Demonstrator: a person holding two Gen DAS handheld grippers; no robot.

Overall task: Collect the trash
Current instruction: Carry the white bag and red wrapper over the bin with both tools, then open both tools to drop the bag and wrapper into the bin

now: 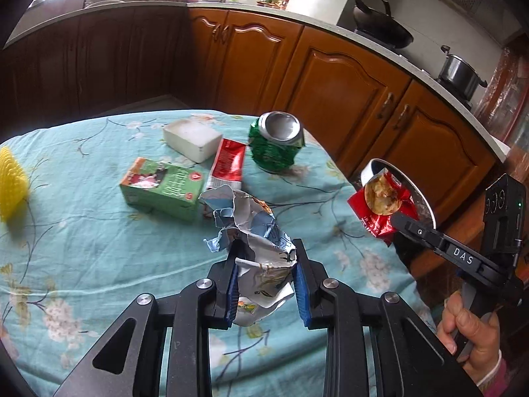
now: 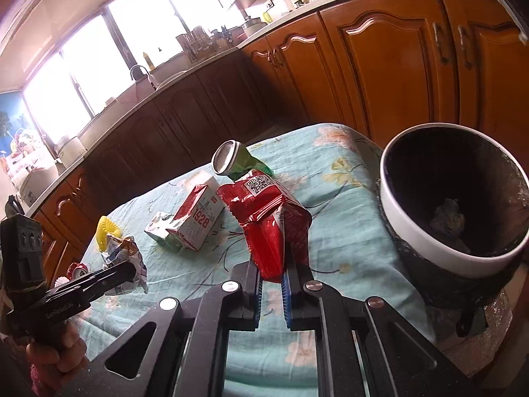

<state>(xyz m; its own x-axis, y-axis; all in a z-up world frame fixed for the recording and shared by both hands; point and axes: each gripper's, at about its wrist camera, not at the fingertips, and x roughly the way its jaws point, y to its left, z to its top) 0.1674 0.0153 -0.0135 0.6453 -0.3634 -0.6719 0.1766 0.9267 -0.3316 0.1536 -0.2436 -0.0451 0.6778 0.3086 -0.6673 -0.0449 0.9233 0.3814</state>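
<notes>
**Both grippers loaded, labels noted**

My left gripper [image 1: 264, 264] is clamped narrow on a crumpled blue-and-white wrapper [image 1: 254, 241]; print too creased to read. My right gripper [image 2: 281, 264] is pinched nearly closed on a red snack packet [image 2: 271, 225], QR code on its top flap. "DAS" on the right tool's finger, "GenRoboLAI" on the left's. On the floral cloth [image 1: 82, 231]: crushed green can [image 1: 274, 145] at 12 o'clock, carton [image 2: 198, 218] marked "1928" at 10. Bin [image 2: 429, 241] at 3 o'clock.
</notes>
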